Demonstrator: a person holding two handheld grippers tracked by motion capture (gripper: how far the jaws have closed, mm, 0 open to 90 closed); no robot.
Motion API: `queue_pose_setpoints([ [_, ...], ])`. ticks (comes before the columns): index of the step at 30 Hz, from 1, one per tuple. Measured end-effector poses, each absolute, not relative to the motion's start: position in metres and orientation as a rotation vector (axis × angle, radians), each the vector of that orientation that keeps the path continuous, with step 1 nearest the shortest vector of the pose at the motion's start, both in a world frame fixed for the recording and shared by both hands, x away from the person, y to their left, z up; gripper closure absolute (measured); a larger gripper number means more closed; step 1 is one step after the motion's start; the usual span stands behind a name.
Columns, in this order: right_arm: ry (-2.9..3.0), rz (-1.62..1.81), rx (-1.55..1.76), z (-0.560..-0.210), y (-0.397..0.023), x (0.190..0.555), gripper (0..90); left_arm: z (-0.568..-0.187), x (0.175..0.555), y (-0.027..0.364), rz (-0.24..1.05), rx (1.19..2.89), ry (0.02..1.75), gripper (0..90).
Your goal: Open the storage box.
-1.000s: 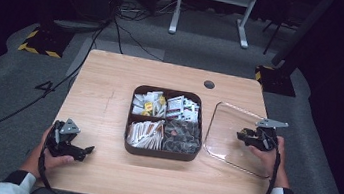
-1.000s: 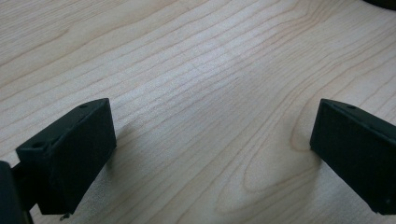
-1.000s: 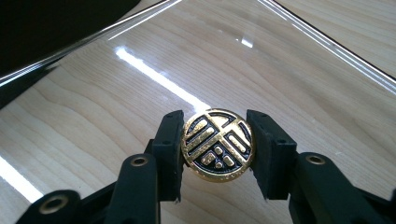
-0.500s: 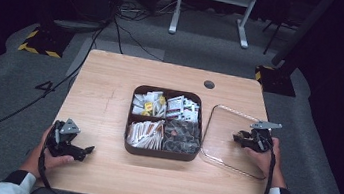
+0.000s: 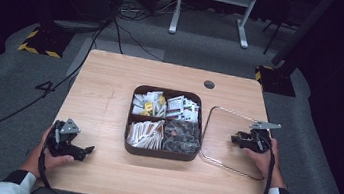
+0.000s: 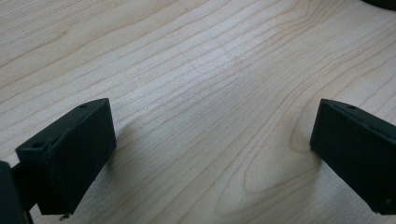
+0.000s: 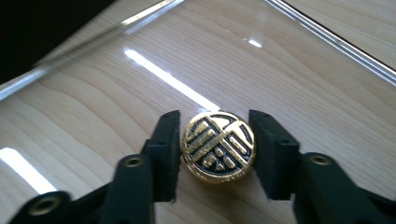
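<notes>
A clear lid (image 5: 223,151) with a thin metal rim lies flat on the table, just right of the dark divided box (image 5: 160,152). Its round gold knob (image 7: 218,145) sits between the jaws of my right gripper (image 5: 236,139). Those jaws have just been opening, and a thin gap shows at the left pad (image 7: 169,140), so the knob is no longer squeezed. The box holds several white sachets and dark packets in its compartments. My left gripper (image 5: 86,150) rests at the table's front left, wide open over bare wood (image 6: 210,154).
The wooden table (image 5: 111,84) has a small dark grommet hole (image 5: 209,84) behind the box. Cables and a white stand's legs (image 5: 211,11) lie on the grey floor beyond the far edge.
The lid, held tilted up off the table a second ago, has come down to lie flat. My right gripper sank with it. The left gripper has stayed put.
</notes>
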State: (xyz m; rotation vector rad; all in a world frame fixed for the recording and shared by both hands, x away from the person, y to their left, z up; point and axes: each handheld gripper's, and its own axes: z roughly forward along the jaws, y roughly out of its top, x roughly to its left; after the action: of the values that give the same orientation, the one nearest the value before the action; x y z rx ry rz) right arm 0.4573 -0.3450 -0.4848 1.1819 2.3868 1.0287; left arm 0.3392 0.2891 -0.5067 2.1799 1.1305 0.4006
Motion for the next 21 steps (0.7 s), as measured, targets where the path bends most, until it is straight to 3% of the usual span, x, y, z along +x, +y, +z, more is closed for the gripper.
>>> queue_pose_setpoints([
  [2, 2.371, 1.024, 1.193, -0.481, -0.347, 0.457, 42.7, -0.507, 0.339, 0.289, 0.401, 2.182, 1.129, 0.5],
  [7, 2.342, 1.006, 1.230, -0.478, -0.348, 0.456, 32.2, -0.507, 0.340, 0.289, 0.404, 2.184, 1.123, 0.4],
  [21, 2.289, 1.081, 1.196, -0.460, -0.340, 0.450, 27.2, -0.507, 0.340, 0.289, 0.403, 2.185, 1.121, 0.5],
])
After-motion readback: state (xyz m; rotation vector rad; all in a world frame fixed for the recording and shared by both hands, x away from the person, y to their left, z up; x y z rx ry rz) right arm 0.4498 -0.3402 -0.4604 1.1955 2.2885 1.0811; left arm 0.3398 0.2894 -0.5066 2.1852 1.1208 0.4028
